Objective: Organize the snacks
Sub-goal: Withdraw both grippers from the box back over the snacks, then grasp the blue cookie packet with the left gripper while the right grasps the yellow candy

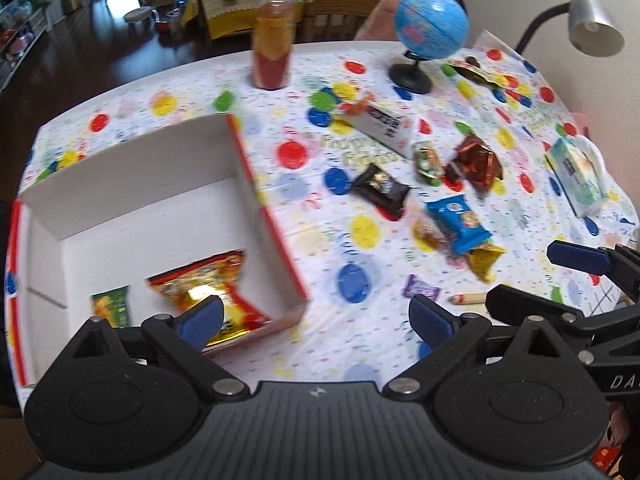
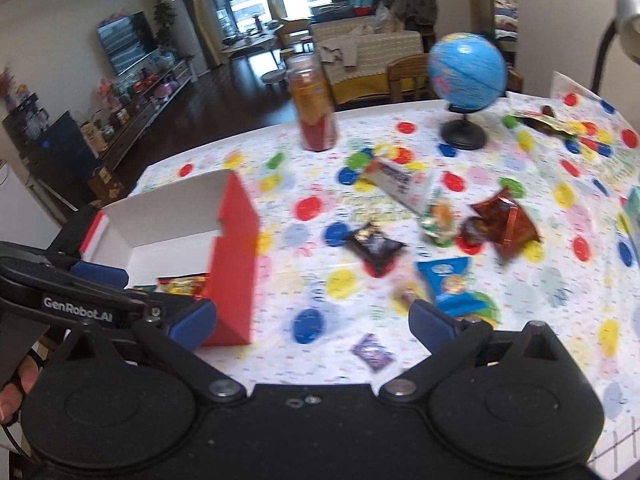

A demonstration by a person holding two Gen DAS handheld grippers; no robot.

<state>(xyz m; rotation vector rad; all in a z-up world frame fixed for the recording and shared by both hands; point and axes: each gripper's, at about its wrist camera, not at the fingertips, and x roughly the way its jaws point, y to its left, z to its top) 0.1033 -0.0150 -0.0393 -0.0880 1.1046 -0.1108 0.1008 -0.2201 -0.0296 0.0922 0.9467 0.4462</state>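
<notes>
An open white box with red sides (image 1: 264,216) (image 2: 234,240) sits at the table's left. Inside lie a red-and-yellow snack bag (image 1: 208,284) and a small green packet (image 1: 112,304). Loose snacks lie to its right: a black packet (image 1: 380,188) (image 2: 374,246), a blue packet (image 1: 460,220) (image 2: 448,280), a brown-red packet (image 1: 478,162) (image 2: 506,222), a green-gold candy (image 1: 428,162), a small purple candy (image 1: 420,290) (image 2: 372,352) and a white bar (image 1: 380,124). My left gripper (image 1: 314,318) is open and empty over the box's near right corner. My right gripper (image 2: 312,324) is open and empty above the table, right of the box.
An orange drink bottle (image 1: 274,40) (image 2: 314,108) and a blue globe (image 1: 430,20) (image 2: 466,68) stand at the back. A tissue pack (image 1: 580,176) lies at the right. A desk lamp (image 1: 592,20) hangs over the right edge. A wooden stick (image 1: 470,300) lies near the front.
</notes>
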